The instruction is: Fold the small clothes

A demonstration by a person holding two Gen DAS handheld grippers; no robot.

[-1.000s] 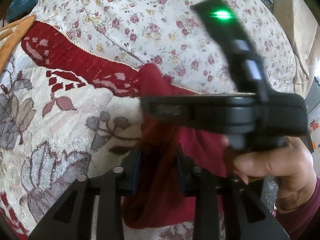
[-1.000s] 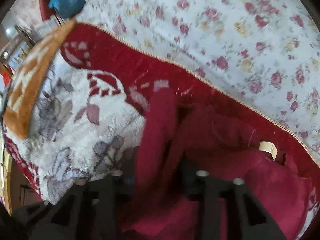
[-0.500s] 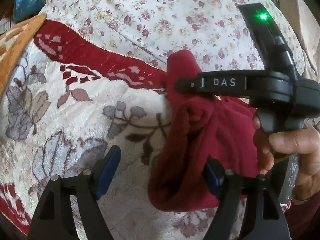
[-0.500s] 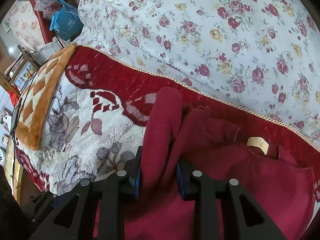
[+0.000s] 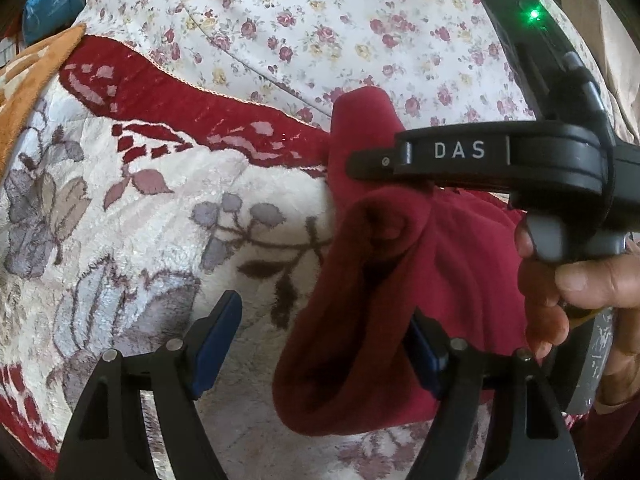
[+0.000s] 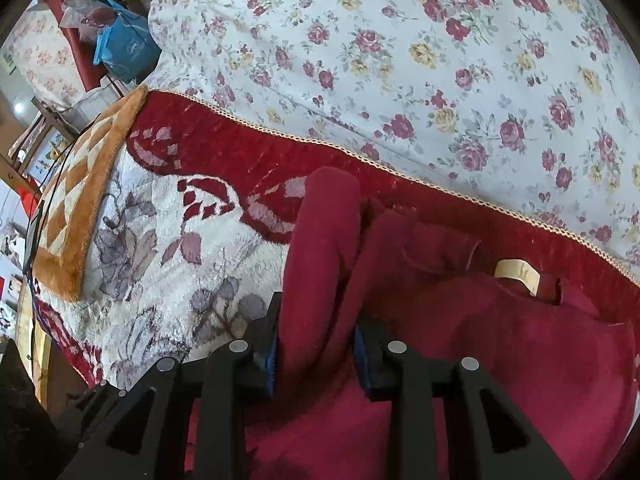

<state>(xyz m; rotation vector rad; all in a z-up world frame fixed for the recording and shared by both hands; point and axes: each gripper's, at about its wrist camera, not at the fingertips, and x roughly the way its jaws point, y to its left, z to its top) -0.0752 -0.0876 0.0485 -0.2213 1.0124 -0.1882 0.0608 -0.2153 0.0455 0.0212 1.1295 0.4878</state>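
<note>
A small dark red fleece garment (image 5: 400,280) lies bunched on a cream and red floral blanket (image 5: 160,220). My left gripper (image 5: 320,344) is open; the garment's folded edge lies between its jaws against the right blue pad (image 5: 420,348). My right gripper (image 6: 316,344) is shut on a raised fold of the red garment (image 6: 320,248), which has a beige neck label (image 6: 516,274). In the left wrist view the right gripper's black body (image 5: 500,160), marked DAS, reaches in from the right, held by a hand.
A white sheet with small roses (image 6: 400,60) covers the bed beyond the blanket's red border. An orange patterned rug edge (image 6: 88,184) lies at the left. A blue bag (image 6: 124,52) and furniture stand off the bed at the far left.
My left gripper has opened and let go of the garment, with its jaws now wide apart. My right gripper stays shut on the fold and has lifted it slightly.
</note>
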